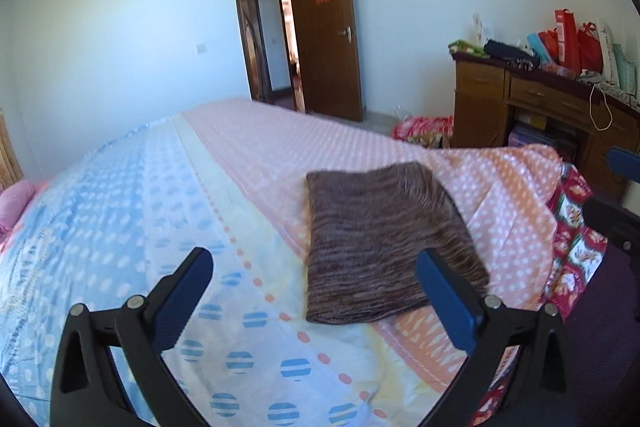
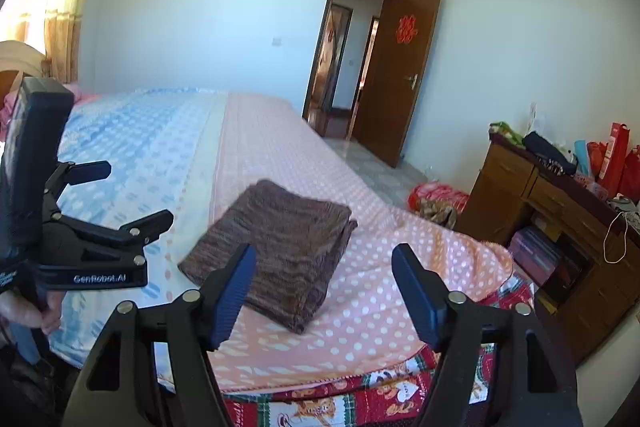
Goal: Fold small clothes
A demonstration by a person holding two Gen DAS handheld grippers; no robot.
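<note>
The left gripper (image 1: pixel 314 281) hangs above the bed (image 1: pixel 160 187) with its jaws spread wide, nothing between them; the right gripper (image 2: pixel 324 281) does the same. Just ahead of both, a folded brown knit garment (image 1: pixel 380 239) lies flat on the pink dotted part of the bedsheet, near the bed's edge. Beyond stands a wooden desk (image 1: pixel 520 107), cluttered with bags.
</note>
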